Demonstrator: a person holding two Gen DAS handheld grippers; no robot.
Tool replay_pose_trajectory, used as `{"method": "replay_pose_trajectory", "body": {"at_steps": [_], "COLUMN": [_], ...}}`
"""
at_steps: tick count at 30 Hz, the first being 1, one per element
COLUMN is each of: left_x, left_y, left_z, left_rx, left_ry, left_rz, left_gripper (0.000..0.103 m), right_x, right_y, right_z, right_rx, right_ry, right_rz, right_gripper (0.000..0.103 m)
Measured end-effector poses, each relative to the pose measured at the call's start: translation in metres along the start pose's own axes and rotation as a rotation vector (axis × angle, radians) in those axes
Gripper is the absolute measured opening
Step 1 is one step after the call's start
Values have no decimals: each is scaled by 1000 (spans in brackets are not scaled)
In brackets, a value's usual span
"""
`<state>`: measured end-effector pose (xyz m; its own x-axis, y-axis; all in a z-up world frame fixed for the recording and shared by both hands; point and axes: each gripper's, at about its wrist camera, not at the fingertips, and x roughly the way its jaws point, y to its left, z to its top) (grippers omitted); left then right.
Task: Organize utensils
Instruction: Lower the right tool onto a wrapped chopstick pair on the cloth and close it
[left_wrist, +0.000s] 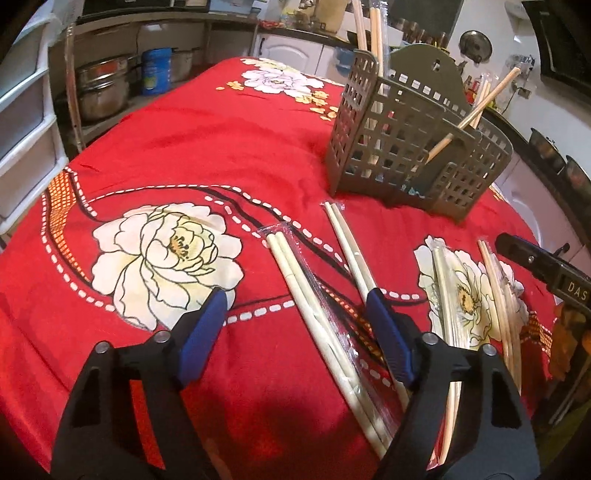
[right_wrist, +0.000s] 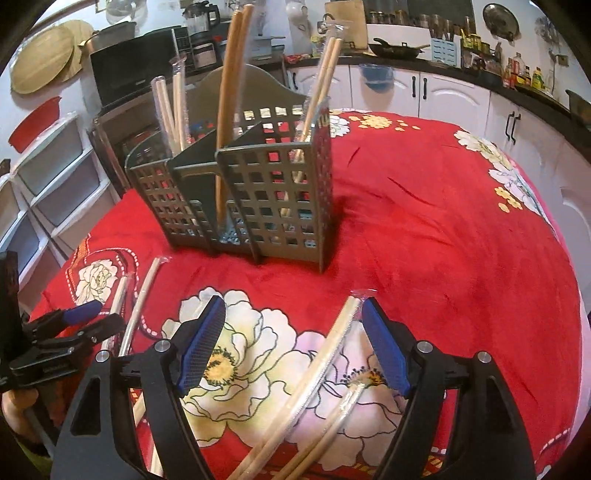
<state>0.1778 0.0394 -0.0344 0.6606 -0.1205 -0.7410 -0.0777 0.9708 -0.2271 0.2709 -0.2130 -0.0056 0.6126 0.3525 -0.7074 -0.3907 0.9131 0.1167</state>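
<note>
Red flowered cloth (left_wrist: 221, 147) is covering the surface. Left gripper (left_wrist: 295, 325) is hovering with jaws apart over a wrapped chopstick pair (left_wrist: 314, 314); another pair (left_wrist: 351, 251) is lying just beside it. Further right, the grey lattice caddy (right_wrist: 258, 192) is standing upright, holding chopsticks (right_wrist: 229, 110) in its compartments. Right gripper (right_wrist: 293, 343) is spread wide around two more wrapped pairs (right_wrist: 325, 365). Only the right wrist view is showing stacked drawers (right_wrist: 48, 177).
</note>
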Motion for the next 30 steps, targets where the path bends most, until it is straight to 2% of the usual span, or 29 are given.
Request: {"method": "replay_pose_trajectory", "body": {"at_steps": [3,9,13,16,20,24,28,30], "left_x": [2,10,16,21,27,30,30,31], "left_y": [3,6,6,12,15,20,24,25], "left_z": [5,16,22,28,34,38,37,38], "left_rx": [-5,-10,-10,-41,-62,-88,-103,-111], "left_ry": [9,28,35,34,38,40,42,42], "left_rz": [1,1,-3,-35,-30,-33,-39,-44], "left_gripper": [57,46,45,45,34,24,20,19], "right_x": [0,1,1,1,7,23,44,48], "right_y": [-4,-8,-13,-16,-19,-23,-34,-37], "right_z": [-1,-1,0,0,4,11,8,7], "right_rx": [14,19,23,16,-1,-18,31,42], "right_ry": [4,8,13,22,43,100,181,171], "right_rz": [-3,-8,-8,-13,-13,-28,-21,-7], "right_gripper": [74,74,73,66,61,59,55,50]}}
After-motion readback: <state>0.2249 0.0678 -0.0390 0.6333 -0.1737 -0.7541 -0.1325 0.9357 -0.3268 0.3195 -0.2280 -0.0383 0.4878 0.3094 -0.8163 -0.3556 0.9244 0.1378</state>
